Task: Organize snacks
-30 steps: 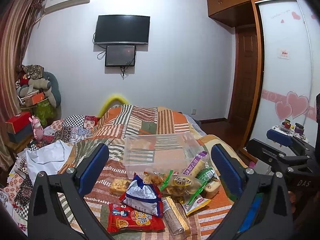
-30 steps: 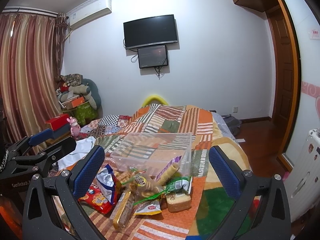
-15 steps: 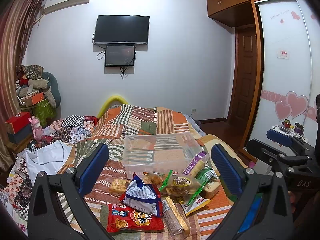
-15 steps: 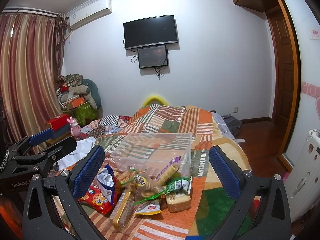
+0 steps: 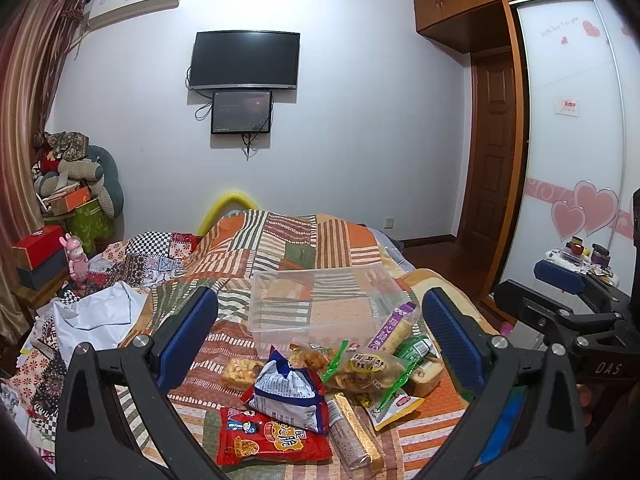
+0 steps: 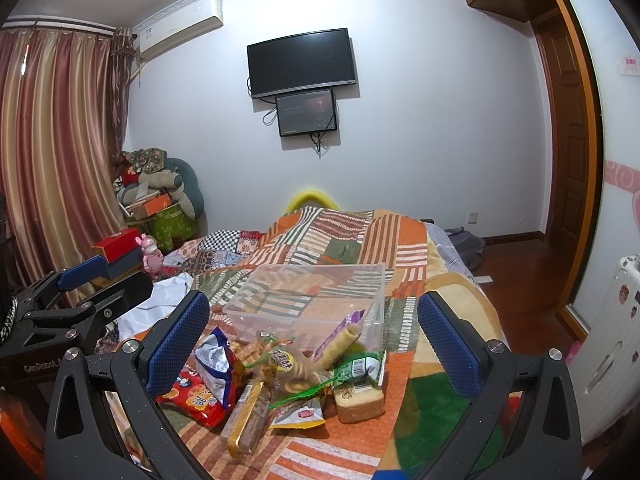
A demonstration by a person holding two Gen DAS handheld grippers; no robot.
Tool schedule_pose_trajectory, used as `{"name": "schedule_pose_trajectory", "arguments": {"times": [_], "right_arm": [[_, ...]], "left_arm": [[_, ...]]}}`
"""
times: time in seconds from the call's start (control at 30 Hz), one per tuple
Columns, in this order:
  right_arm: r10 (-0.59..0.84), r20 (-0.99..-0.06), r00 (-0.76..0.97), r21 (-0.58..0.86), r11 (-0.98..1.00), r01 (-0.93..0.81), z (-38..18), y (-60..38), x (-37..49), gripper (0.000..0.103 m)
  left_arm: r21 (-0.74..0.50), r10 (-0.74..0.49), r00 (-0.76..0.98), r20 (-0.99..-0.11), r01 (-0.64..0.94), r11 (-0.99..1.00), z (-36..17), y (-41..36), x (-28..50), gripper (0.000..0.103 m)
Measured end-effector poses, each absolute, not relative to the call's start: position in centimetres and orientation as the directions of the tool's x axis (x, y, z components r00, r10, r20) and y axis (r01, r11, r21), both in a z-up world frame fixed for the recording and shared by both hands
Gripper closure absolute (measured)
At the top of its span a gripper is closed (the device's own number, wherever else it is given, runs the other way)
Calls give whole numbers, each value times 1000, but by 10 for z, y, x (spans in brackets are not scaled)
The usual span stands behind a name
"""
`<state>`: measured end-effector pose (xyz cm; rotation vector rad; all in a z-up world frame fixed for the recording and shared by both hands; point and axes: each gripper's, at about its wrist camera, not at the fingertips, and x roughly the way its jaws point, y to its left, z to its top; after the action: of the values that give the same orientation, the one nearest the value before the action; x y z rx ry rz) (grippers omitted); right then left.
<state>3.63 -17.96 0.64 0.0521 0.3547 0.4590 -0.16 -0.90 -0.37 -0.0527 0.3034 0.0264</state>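
A heap of snack packets lies on the patchwork bedspread in front of a clear plastic box [image 5: 320, 304] [image 6: 312, 300], which holds nothing. In the heap are a red packet [image 5: 268, 438] [image 6: 192, 398], a blue and white bag [image 5: 286, 394] [image 6: 214, 364], a long biscuit sleeve [image 5: 352, 428] [image 6: 248, 416], a purple roll [image 5: 394, 326] [image 6: 340, 340] leaning on the box, and a wrapped bread slice [image 6: 358, 398]. My left gripper [image 5: 318, 340] and right gripper [image 6: 312, 340] both hover open above the heap, holding nothing.
The other gripper shows at the edge of each view, right gripper [image 5: 560, 280] and left gripper [image 6: 80, 280]. White cloth [image 5: 96, 316] and clutter lie at the bed's left. A wardrobe [image 5: 572, 160], door and wooden floor [image 6: 520, 264] are on the right.
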Motion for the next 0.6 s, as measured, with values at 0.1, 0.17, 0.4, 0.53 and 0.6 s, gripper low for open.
{"name": "schedule_pose_trajectory", "arguments": {"times": [0.1,0.17,0.4,0.53,0.6], "right_arm": [[441,-326,836,129,897,-423,5,-180,36,0],[440,-328,836,128,897,-422,5,-179,36,0],[433,-350,831,118,900,-419,-3,-179,43,0],[432,-389,814,113,899,-423,-14,-179,53,0],[429,-419,800,111,899,-423,-23,-179,60,0]], "left_arm": [[-47,11,952,-305,-27,999,-5,-8,-1,0],[-49,10,952,-307,-26,998,-5,-7,-1,0],[-55,10,944,-331,-30,998,-13,-2,9,0],[-61,10,926,-377,-35,998,-25,4,21,4],[-57,13,914,-405,-40,998,-32,6,29,10]]}}
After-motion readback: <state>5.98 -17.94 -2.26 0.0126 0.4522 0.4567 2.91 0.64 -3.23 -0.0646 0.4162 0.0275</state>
